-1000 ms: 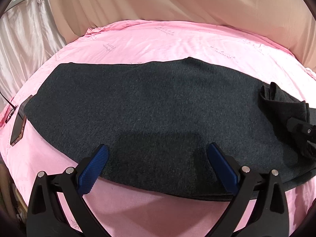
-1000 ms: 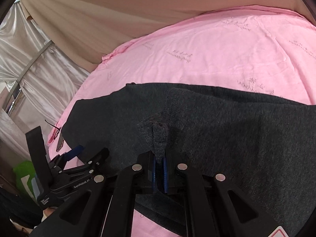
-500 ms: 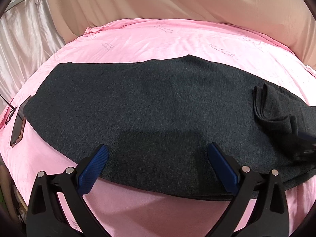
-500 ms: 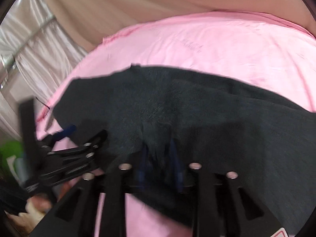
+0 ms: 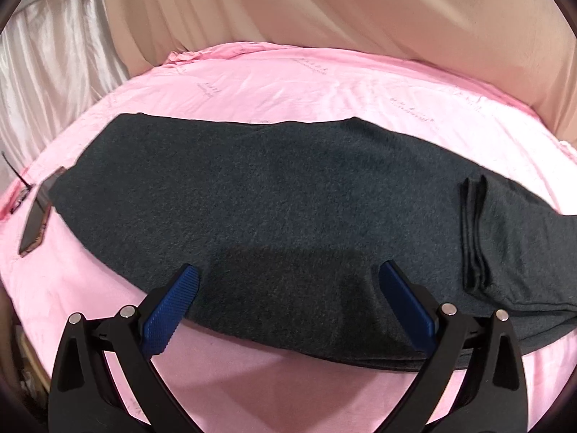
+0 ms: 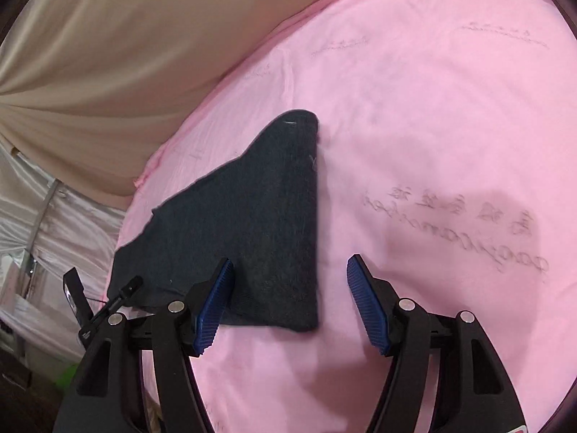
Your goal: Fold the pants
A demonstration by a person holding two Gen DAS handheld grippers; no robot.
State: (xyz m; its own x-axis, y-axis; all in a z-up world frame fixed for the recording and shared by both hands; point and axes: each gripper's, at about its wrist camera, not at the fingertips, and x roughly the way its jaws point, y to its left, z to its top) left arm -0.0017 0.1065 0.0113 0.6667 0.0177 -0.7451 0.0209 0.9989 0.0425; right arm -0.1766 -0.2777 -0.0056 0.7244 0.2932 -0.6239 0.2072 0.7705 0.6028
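Pants (image 5: 274, 213) lie flat across the pink sheet (image 5: 324, 83); your left gripper (image 5: 288, 310) gapes empty, right gripper (image 6: 288, 303) is opening, empty; a careless regrab could drag the folded end (image 5: 476, 234) askew

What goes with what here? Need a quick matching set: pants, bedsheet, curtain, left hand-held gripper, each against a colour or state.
Column 1:
1. pants
2. bedsheet
3. curtain
4. left hand-held gripper

Column 2:
A. beige, hanging behind the bed
B. jaws wide apart, nothing between the pads
C. dark grey, lying flat
D. pink, with faint printed writing

Pairs: 1-C, 2-D, 3-A, 4-B
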